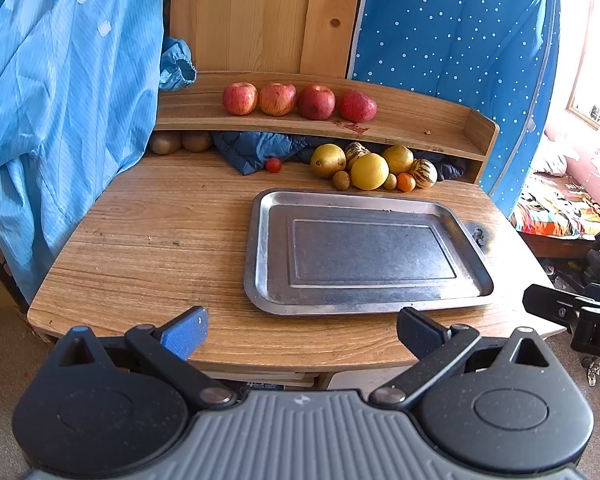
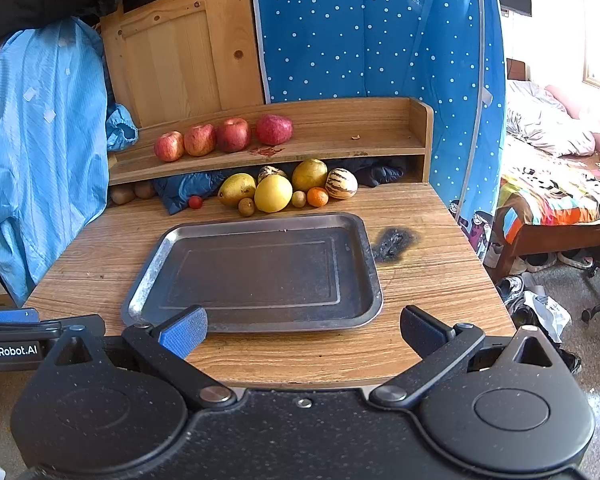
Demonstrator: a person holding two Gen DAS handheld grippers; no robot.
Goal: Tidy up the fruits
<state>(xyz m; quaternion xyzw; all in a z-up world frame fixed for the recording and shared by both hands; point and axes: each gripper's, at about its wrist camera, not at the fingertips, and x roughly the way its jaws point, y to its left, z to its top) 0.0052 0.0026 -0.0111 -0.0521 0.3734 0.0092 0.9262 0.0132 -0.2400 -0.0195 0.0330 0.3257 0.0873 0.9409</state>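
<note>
An empty metal tray (image 1: pixel 260 248) (image 2: pixel 148 276) lies on the wooden table. Behind it sits a cluster of fruit: a yellow grapefruit (image 1: pixel 369 171) (image 2: pixel 273 193), pears, striped melons, small kiwis, an orange tangerine (image 1: pixel 406 182) (image 2: pixel 317 196) and a small red tomato (image 1: pixel 273 165) (image 2: pixel 195 202). Several red apples (image 1: pixel 278 99) (image 2: pixel 199 139) line the shelf above. My left gripper (image 1: pixel 302 334) is open at the table's near edge, holding nothing. My right gripper (image 2: pixel 303 334) is open too, in front of the tray.
A blue garment (image 1: pixel 60 100) (image 2: pixel 40 140) hangs at the left, over the table's edge. A dark blue cloth (image 1: pixel 256 150) lies under the shelf. A burn mark (image 2: pixel 394 242) stains the table right of the tray. A bed (image 2: pixel 556 184) stands at the right.
</note>
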